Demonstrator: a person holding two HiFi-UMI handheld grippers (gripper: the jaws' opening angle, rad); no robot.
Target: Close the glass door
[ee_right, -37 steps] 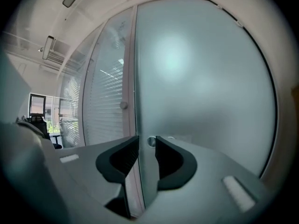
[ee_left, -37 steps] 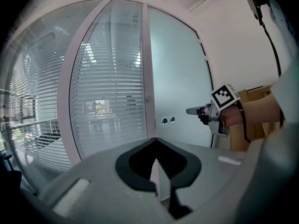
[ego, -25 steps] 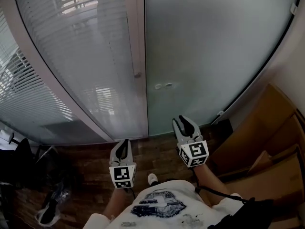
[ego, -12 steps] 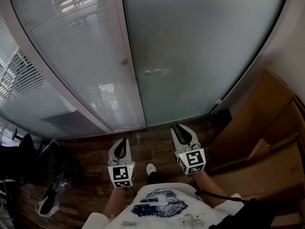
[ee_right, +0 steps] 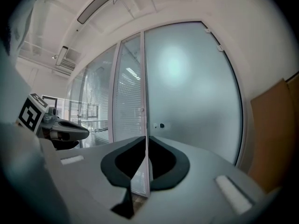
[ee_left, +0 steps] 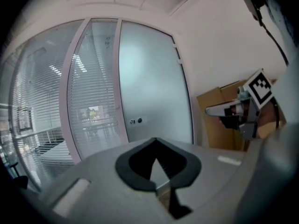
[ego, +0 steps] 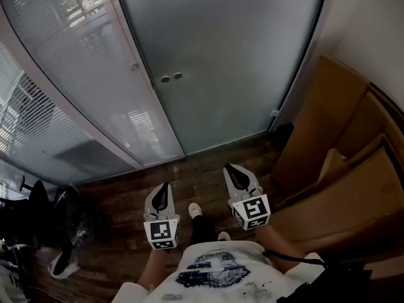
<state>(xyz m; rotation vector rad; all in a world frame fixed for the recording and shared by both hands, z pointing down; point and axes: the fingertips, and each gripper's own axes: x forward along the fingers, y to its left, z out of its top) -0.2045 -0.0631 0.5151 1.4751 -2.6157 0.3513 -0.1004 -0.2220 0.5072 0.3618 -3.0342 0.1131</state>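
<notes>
- Fingers of right gripper (ego: 235,174) closing, tips meeting (nothing between them).
- Left gripper (ego: 163,193) fingers pressed together, empty.
- Both face the glass door (ego: 227,49), apart from it.

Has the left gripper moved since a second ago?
Yes: the grey left gripper has backed away from the frosted glass door and shifted right along it.

Frosted glass door (ego: 233,62) stands upright, seemingly fully shut.

right hand-held gripper (ego: 229,169) jaws closing (nothing between)
</notes>
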